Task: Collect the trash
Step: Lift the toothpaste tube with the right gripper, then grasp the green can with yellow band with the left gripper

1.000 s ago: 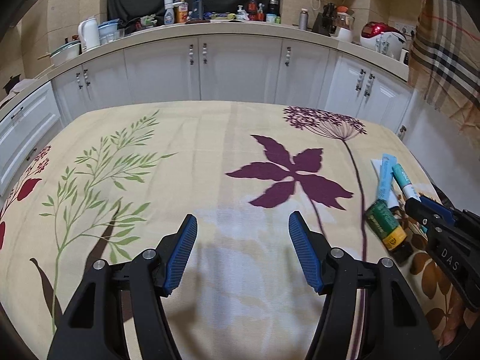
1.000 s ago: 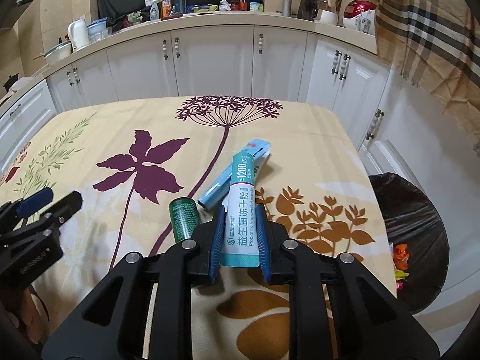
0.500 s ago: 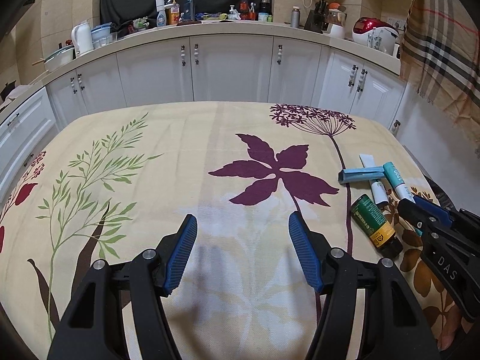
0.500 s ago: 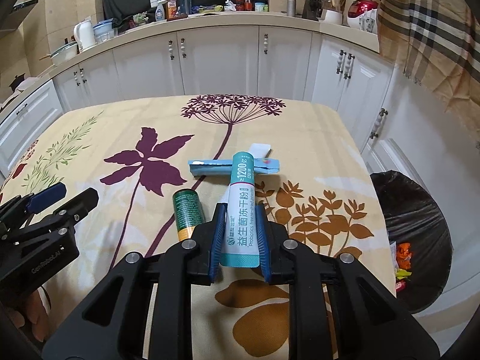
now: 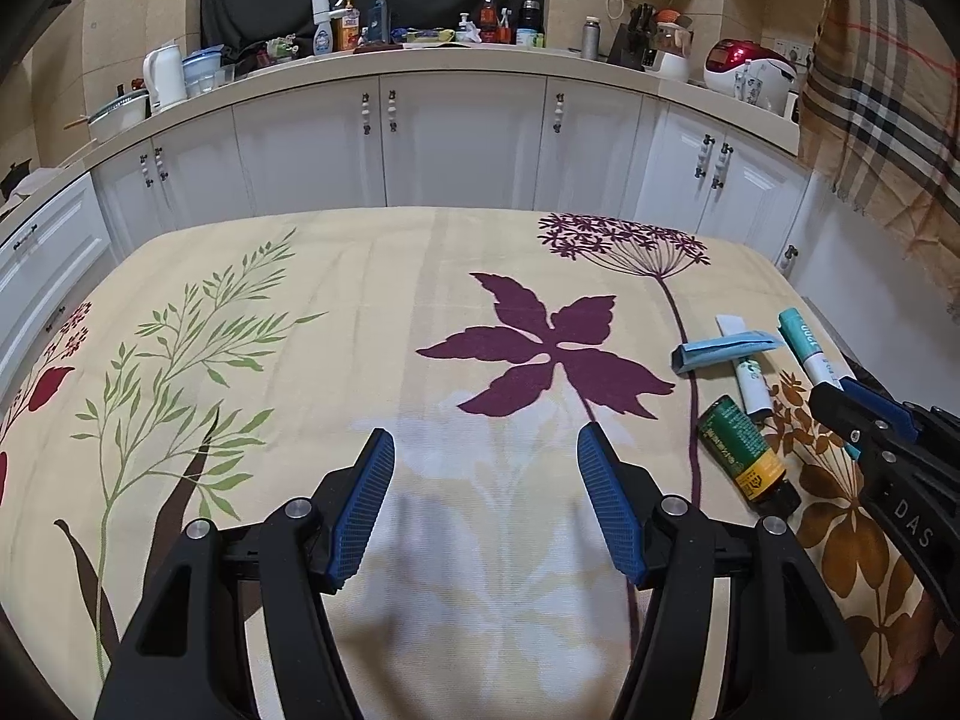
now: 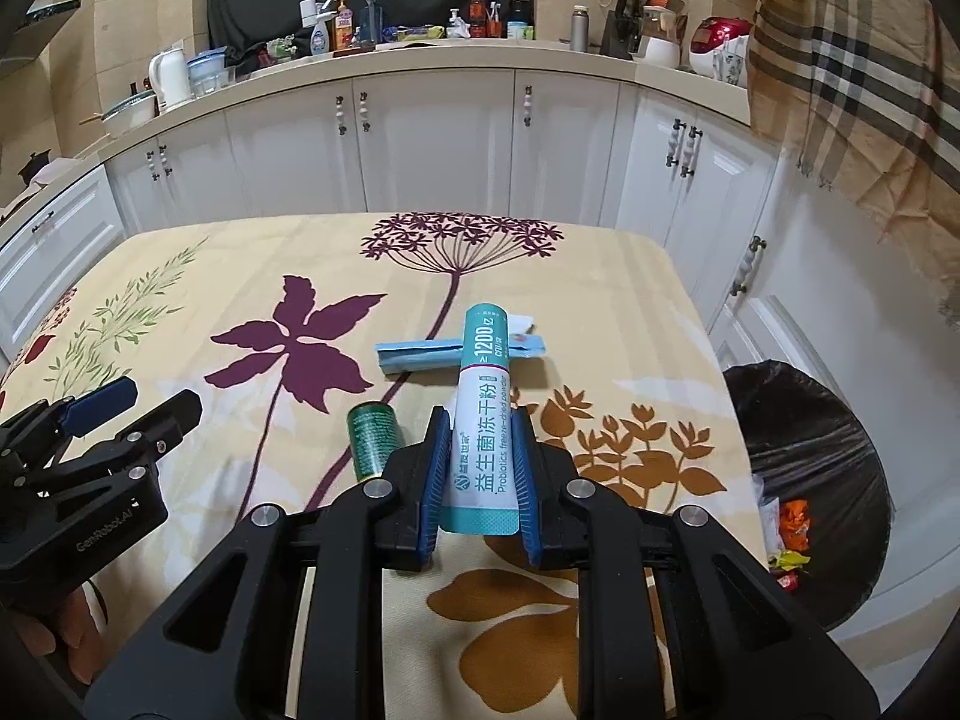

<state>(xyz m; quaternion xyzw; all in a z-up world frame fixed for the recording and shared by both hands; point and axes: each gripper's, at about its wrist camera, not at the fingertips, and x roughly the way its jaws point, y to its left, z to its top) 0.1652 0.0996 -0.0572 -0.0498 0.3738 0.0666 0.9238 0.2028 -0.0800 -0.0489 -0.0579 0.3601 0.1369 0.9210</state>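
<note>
My right gripper (image 6: 480,426) is shut on a teal and white probiotic powder sachet (image 6: 483,414) and holds it over the table's right side; the sachet also shows in the left wrist view (image 5: 807,345). Under it lie a light blue flat packet (image 6: 420,354), a small white packet (image 5: 747,369) and a green bottle (image 6: 373,438) on its side. My left gripper (image 5: 486,480) is open and empty over the middle of the floral tablecloth (image 5: 360,312), left of the bottle (image 5: 741,450).
A black-lined trash bin (image 6: 810,480) with some wrappers inside stands on the floor just past the table's right edge. White kitchen cabinets (image 6: 432,138) with a cluttered counter run behind the table. A plaid cloth (image 6: 858,72) hangs at the right.
The light blue packet has turned from slanting to lying crosswise under the sachet. The right gripper keeps its hold on the sachet. The left gripper stays open.
</note>
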